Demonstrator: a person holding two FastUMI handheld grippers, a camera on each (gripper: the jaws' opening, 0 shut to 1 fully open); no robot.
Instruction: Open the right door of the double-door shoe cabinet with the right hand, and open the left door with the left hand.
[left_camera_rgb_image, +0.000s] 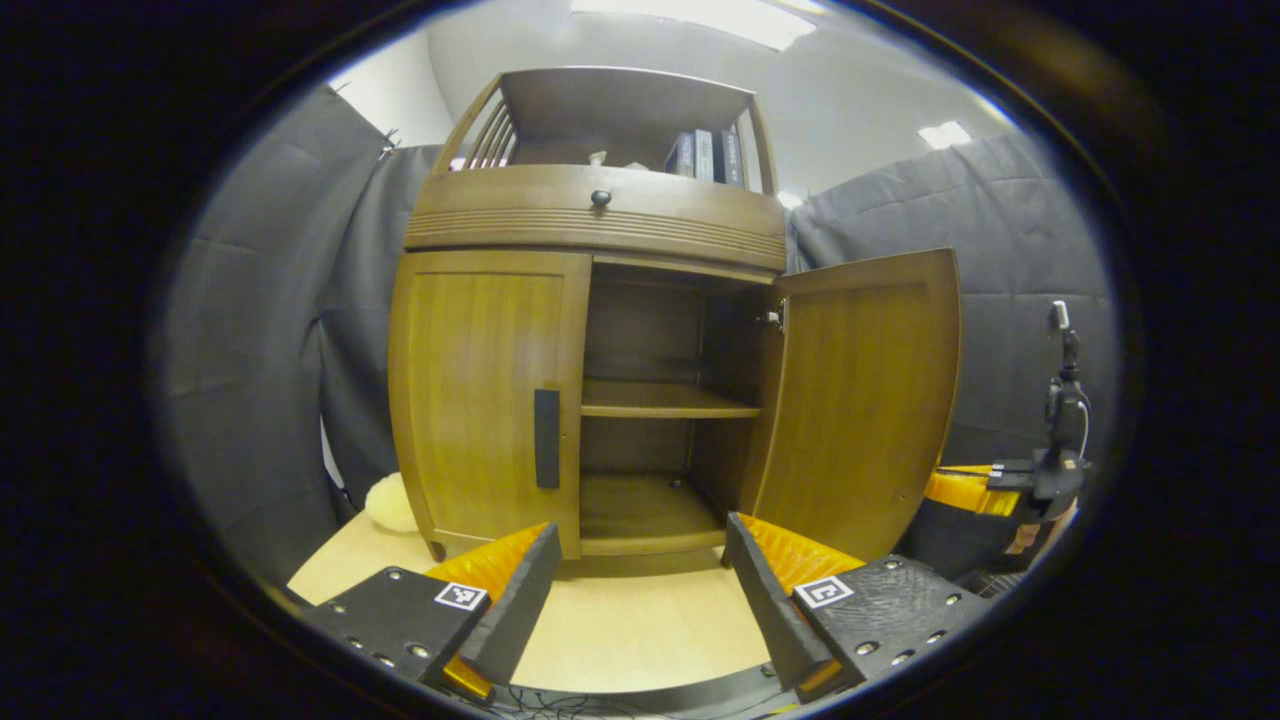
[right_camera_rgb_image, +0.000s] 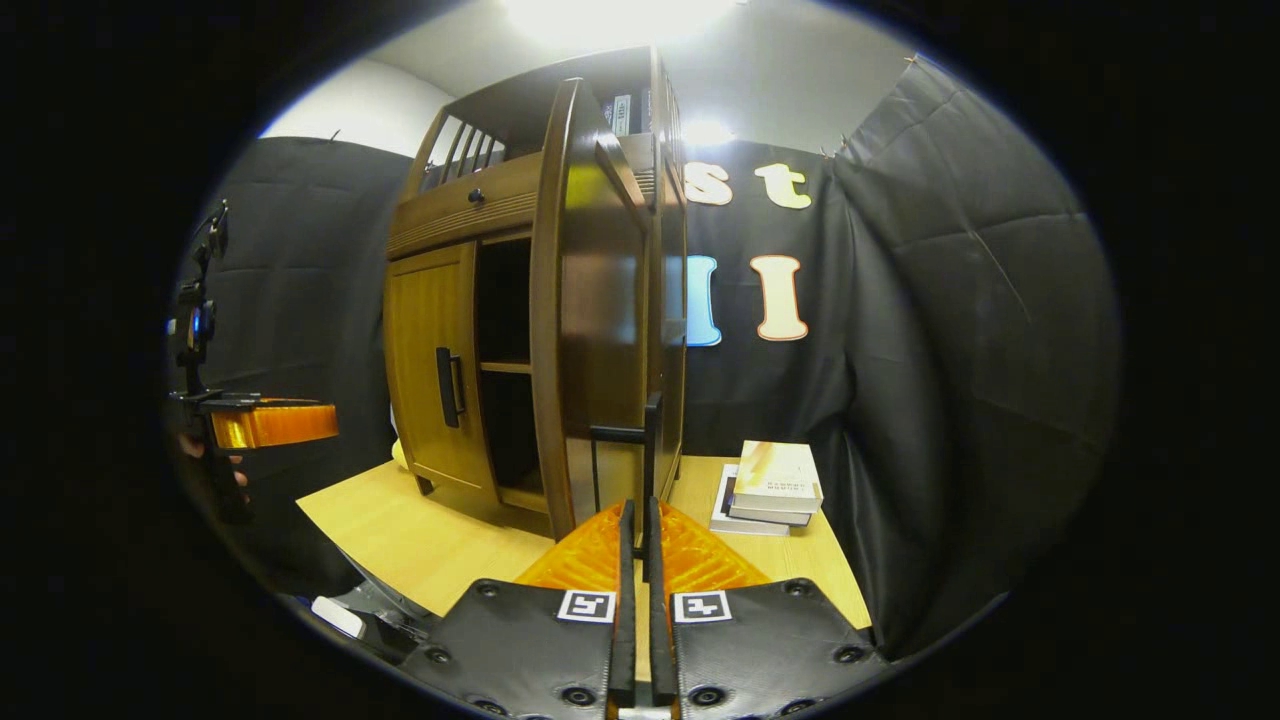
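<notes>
The wooden shoe cabinet (left_camera_rgb_image: 600, 220) stands on a light table. Its left door (left_camera_rgb_image: 480, 400) is closed, and the dark handle (left_camera_rgb_image: 546, 438) runs along its inner edge. The right door (left_camera_rgb_image: 860, 400) is swung wide open, showing bare shelves (left_camera_rgb_image: 665, 400). My left gripper (left_camera_rgb_image: 642, 528) is open, a short way in front of the cabinet's base and touching nothing. In the right gripper view the open door (right_camera_rgb_image: 600, 300) is seen edge-on. My right gripper (right_camera_rgb_image: 638, 505) is shut on that door's black handle (right_camera_rgb_image: 652, 430). The left gripper (right_camera_rgb_image: 270, 423), held by a hand, shows at the far left.
A stack of books (right_camera_rgb_image: 775, 485) lies on the table (right_camera_rgb_image: 420, 540) to the right of the cabinet. More books (left_camera_rgb_image: 705, 155) stand on the top shelf above a drawer knob (left_camera_rgb_image: 600, 198). A cream round object (left_camera_rgb_image: 390, 505) sits by the cabinet's left foot. Black cloth walls close in all around.
</notes>
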